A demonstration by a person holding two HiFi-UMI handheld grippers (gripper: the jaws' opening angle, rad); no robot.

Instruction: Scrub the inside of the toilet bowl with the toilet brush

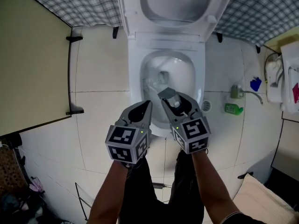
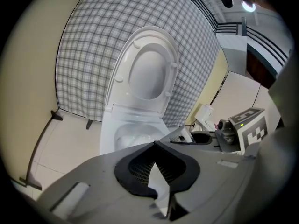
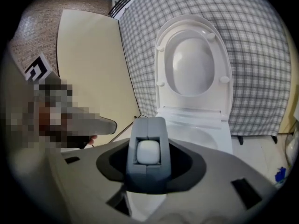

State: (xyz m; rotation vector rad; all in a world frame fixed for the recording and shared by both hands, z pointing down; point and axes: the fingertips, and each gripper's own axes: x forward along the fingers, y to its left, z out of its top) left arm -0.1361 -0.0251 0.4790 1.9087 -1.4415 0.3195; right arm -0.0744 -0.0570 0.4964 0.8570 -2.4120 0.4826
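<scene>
The white toilet (image 1: pixel 198 73) stands with its lid and seat raised against the checked wall. My right gripper (image 1: pixel 175 101) is shut on the grey handle (image 1: pixel 167 96) of the toilet brush above the bowl's near rim. The brush's pale bristle head (image 1: pixel 151 84) reaches down into the left side of the bowl. In the right gripper view the handle (image 3: pixel 148 129), with a white button on its end, fills the gap of my right gripper (image 3: pixel 148 160). My left gripper (image 1: pixel 142 107) is beside it on the left, shut and holding nothing, and in the left gripper view its tips (image 2: pixel 159 171) meet over the toilet (image 2: pixel 108 134).
A beige door panel (image 1: pixel 32 64) runs along the left. On the floor right of the toilet are a green bottle (image 1: pixel 232 108), a wall tap (image 1: pixel 243 93), a blue object (image 1: pixel 255 84) and a floor drain (image 1: pixel 206 106). White fixtures (image 1: pixel 280 78) stand at the far right.
</scene>
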